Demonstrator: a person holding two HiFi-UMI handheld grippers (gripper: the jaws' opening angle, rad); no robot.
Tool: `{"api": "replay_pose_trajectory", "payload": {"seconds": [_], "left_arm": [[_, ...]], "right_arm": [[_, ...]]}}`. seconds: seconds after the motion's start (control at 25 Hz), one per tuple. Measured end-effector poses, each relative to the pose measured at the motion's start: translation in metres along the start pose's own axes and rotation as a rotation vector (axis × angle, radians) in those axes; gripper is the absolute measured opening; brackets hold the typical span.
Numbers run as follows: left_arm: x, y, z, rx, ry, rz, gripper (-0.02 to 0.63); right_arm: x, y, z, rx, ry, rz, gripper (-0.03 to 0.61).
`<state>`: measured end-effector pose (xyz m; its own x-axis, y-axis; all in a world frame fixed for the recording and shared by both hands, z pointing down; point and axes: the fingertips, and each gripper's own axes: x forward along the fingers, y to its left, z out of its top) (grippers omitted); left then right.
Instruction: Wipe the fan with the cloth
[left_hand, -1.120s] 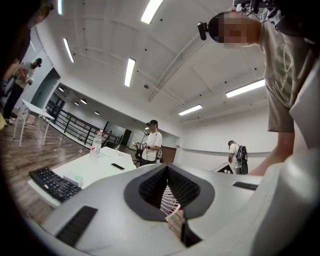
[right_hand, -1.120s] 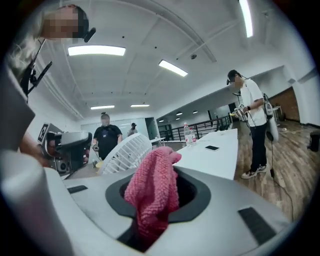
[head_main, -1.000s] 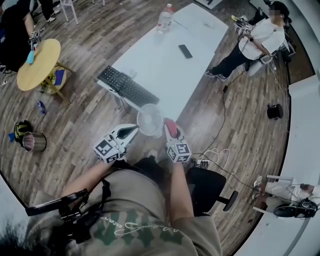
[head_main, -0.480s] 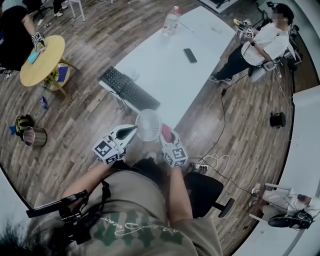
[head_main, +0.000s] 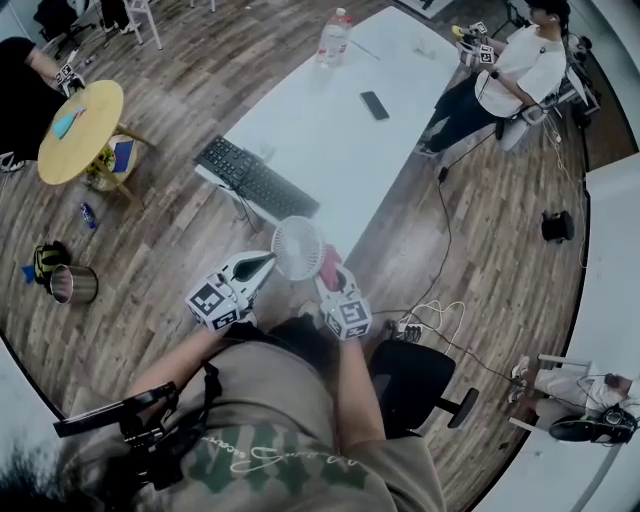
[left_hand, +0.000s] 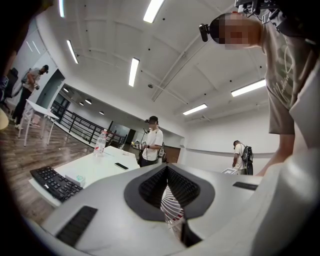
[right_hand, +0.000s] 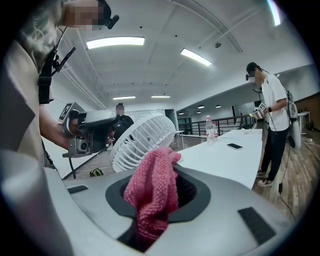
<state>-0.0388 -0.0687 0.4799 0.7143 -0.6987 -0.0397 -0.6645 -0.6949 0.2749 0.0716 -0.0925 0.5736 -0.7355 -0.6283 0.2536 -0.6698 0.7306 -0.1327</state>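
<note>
Now pinched in the jaws of the right gripper (head_main: 329, 271), the pink cloth (right_hand: 150, 192) has been brought closer to the white fan (head_main: 296, 244), held aloft by its grille in the tightly closed jaws of the left gripper (head_main: 266, 261); wiping appears about to begin.

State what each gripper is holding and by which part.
The left gripper grips the fan by the edge of its white grille. The right gripper pinches the pink cloth by its lower part, top sticking free.
</note>
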Motion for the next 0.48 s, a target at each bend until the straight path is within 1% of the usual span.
{"api": "replay_pose_trajectory", "payload": {"seconds": [0.2,0.36,0.48], "left_arm": [[-0.004,-0.007,-0.002,0.006,0.004,-0.025,-0.011],[-0.011,-0.007,-0.008,-0.003,0.017,-0.036,-0.011],[-0.013,-0.009,-0.011,-0.004,0.020,-0.044,-0.011]], "right_arm": [[-0.002,0.020,-0.016,-0.032,0.044,0.008,0.095],[-0.002,0.026,-0.021,0.042,0.018,-0.022,0.095],[-0.004,0.026,-0.026,0.077,0.008,-0.042,0.095]]}}
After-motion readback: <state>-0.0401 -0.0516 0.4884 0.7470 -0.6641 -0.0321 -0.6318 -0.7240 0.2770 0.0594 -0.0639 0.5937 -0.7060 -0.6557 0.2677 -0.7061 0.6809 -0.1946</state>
